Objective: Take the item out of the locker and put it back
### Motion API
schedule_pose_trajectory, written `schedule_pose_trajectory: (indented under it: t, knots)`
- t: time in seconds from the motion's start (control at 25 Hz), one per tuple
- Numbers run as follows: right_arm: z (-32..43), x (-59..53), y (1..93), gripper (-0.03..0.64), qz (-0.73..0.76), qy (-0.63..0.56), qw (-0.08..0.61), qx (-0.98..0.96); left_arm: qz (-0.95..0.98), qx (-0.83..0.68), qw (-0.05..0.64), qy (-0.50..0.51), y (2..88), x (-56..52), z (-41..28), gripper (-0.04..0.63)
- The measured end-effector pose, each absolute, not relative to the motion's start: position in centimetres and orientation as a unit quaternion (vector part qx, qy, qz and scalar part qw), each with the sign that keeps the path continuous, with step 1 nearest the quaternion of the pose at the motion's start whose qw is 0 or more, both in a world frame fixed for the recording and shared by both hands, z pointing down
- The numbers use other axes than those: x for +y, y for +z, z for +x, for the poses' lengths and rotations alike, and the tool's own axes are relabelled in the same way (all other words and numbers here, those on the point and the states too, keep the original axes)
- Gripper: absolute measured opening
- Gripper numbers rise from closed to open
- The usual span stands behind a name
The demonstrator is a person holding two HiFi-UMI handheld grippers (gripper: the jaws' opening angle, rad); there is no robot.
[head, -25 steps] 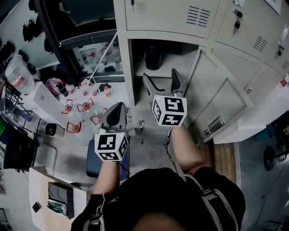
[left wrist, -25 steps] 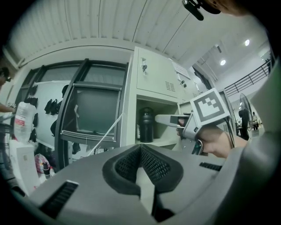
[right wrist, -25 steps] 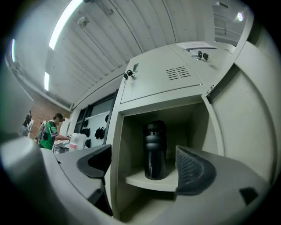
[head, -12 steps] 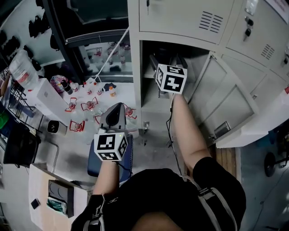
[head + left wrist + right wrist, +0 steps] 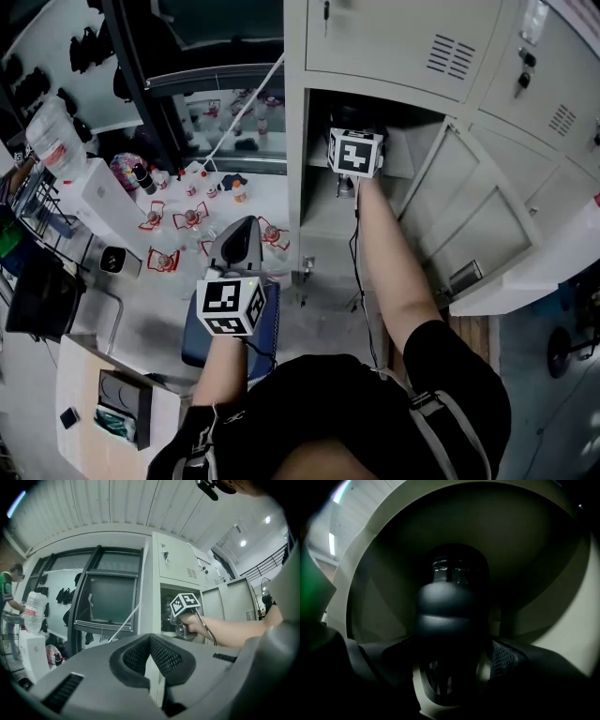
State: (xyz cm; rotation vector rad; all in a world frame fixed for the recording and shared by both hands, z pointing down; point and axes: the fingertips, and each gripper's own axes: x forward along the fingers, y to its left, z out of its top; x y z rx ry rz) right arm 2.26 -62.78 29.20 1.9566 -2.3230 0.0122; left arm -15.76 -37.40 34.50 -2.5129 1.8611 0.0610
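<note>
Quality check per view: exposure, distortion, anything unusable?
Right gripper view: badly underexposed inside the locker; the dark bottle between the jaws is little more than an outline. Left gripper view: well lit, with strong fisheye bowing of straight edges. Head view: evenly lit and sharp, with mild wide-angle bending.

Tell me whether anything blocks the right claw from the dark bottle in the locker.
Nothing visible does. The locker door stands open, and the right claw is inside the compartment with the dark bottle between its parted jaws. A slight gap shows beside the right pad.
</note>
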Motion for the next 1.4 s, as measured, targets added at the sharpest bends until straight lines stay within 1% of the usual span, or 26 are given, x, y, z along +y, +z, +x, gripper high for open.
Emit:
schedule_pose_trajectory:
  t: [0.12,0.24,0.44,0.64,0.92,1.12,1.24,1.4]
  knots:
    - [2.2,-63.3,29.6,0.448,0.638,0.025,0.065,-0.767,-0.801,0.598,0.007,0.021,34.5,-37.3,-16.0,0.012]
    - [2.0,-63.7,29.7,0.400,0.633,0.046,0.077,-0.769,-0.797,0.603,0.007,0.022,34.4,-37.2,-16.3,0.012]
    - [2.2,-63.4,29.6,0.405,0.630,0.055,0.073,-0.771,-0.794,0.607,0.009,0.024,34.2,-37.0,-16.6,0.012]
    - [2.3,-61.9,29.4,0.407,0.614,0.082,0.041,-0.784,-0.795,0.607,0.008,0.023,34.3,-36.8,-16.6,0.012]
    - [2.9,-58.8,29.0,0.407,0.560,0.149,-0.030,-0.814,-0.801,0.598,0.008,0.020,34.4,-36.7,-15.7,0.012]
    - [3.2,-55.7,29.4,0.408,0.523,0.174,-0.057,-0.832,-0.808,0.589,0.007,0.020,34.5,-36.6,-14.4,0.012]
    - [3.4,-53.6,30.1,0.408,0.511,0.173,-0.061,-0.840,-0.813,0.582,0.006,0.020,34.6,-36.3,-13.6,0.012]
    - [3.5,-50.0,30.5,0.408,0.502,0.142,-0.069,-0.850,-0.820,0.572,0.002,0.019,34.9,-36.1,-12.3,0.012]
